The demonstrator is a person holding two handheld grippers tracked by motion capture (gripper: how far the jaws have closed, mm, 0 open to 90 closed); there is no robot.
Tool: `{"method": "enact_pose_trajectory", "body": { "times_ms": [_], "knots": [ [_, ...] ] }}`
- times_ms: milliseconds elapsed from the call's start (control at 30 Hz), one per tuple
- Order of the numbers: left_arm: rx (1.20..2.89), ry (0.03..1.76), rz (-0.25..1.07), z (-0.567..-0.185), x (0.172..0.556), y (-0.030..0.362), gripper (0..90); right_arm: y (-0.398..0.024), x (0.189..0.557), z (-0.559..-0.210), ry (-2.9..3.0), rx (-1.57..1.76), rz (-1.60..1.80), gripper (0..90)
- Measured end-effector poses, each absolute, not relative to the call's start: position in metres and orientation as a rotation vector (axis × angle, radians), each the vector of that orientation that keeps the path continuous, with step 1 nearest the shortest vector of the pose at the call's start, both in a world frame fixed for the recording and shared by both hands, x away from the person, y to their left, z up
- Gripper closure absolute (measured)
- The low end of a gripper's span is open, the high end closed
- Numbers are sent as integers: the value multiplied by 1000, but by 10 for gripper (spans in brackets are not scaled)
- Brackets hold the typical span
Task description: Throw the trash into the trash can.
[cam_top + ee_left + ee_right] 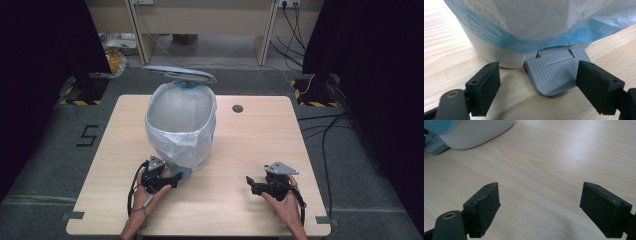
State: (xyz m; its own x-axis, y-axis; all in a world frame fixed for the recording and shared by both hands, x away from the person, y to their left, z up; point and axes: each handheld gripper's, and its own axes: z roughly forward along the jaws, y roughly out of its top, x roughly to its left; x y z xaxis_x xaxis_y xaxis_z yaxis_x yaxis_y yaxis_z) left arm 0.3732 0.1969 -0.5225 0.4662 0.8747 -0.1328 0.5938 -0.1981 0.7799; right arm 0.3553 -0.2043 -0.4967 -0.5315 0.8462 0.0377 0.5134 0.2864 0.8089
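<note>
A white pedal bin (181,125) lined with a pale plastic bag stands on the wooden table, its grey lid (180,74) tipped up at the back. Its grey ribbed pedal (556,72) juts out at the base toward me. My left gripper (539,87) is open, its jaws standing to either side of the pedal's front edge without pressing on it; in the high view the left gripper (176,178) sits right at the bin's foot. My right gripper (250,182) hovers low over bare wood to the right, open with nothing between its jaws (540,207). The bin's base (474,132) lies far off at its upper left.
The table (260,145) has a round cable hole (237,108) behind and right of the bin. Bare wood stretches to the bin's right and along the near edge. Cables (325,135) trail over the floor to the right. A desk (200,20) stands beyond the table.
</note>
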Motion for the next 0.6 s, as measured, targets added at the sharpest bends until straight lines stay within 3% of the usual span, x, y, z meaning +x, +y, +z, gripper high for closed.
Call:
{"method": "enact_pose_trajectory", "body": {
  "times_ms": [600],
  "knots": [
    [1904, 1232, 429, -522, 374, 197, 186, -209, 353, -515, 2214, 1283, 978, 162]
  ]
}}
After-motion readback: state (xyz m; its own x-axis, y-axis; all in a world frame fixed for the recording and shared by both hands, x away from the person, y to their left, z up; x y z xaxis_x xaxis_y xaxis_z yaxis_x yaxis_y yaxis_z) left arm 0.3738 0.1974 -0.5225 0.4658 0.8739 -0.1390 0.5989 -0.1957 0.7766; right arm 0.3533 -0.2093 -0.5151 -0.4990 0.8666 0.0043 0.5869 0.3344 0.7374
